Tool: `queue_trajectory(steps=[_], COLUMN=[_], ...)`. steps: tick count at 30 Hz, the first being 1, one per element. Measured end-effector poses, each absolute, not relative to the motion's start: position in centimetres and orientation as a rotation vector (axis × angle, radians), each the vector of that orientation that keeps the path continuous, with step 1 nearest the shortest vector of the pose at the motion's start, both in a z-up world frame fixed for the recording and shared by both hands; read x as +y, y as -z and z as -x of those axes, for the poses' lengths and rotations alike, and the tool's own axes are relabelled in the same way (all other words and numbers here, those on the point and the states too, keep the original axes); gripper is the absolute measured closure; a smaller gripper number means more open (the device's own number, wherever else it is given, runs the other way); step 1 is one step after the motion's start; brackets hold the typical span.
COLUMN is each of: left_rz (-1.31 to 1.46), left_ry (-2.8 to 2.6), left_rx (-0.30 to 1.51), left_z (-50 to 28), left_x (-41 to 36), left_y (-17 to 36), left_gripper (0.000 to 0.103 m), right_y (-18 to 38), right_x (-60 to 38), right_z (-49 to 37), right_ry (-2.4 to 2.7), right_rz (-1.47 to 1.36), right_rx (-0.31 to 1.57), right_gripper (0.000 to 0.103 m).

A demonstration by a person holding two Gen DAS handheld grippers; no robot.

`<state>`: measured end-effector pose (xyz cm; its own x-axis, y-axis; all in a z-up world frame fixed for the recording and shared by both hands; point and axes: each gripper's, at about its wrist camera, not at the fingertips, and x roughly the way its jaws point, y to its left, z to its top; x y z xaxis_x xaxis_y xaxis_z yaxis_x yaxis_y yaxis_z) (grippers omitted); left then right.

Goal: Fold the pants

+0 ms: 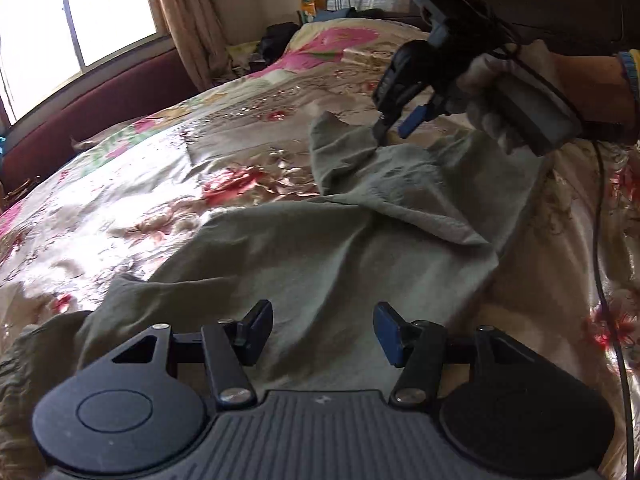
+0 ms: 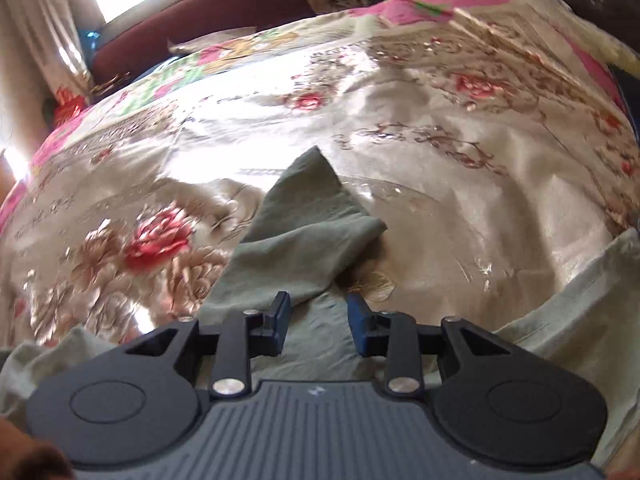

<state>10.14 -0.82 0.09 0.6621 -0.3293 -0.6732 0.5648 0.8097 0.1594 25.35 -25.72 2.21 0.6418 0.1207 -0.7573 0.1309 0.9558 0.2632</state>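
Sunlit from a window (image 1: 80, 12), the bed (image 1: 120, 200) with its floral satin cover serves as the folding surface. On it lie the olive-green pants (image 1: 320, 248), rumpled, with one corner turned up into a peak at the far end. Left hand-held gripper (image 1: 323, 332) hovers over the near cloth, fingers spread and holding nothing, apparently poised to take an edge. Right hand-held gripper (image 2: 319, 322), seen from its own camera, is likewise spread, with fabric lying between its fingers; in the left view its tips meet the cloth near the raised corner, probably to begin a fold.
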Motion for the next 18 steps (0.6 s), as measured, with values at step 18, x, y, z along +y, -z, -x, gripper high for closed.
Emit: queue_trajectory(steps=[18], left_rz=[-0.492], left_ry=[0.555], left_rx=[0.674], left_z=[-10.5], left_x=[-7.8], left_y=[-1.0], left_gripper=[0.034], right_y=[-7.7], right_x=[-36.9], right_z=[-20.3], right_ry=[-0.053], right_rz=[-0.656], right_rx=[0.609], right_gripper=[0.1])
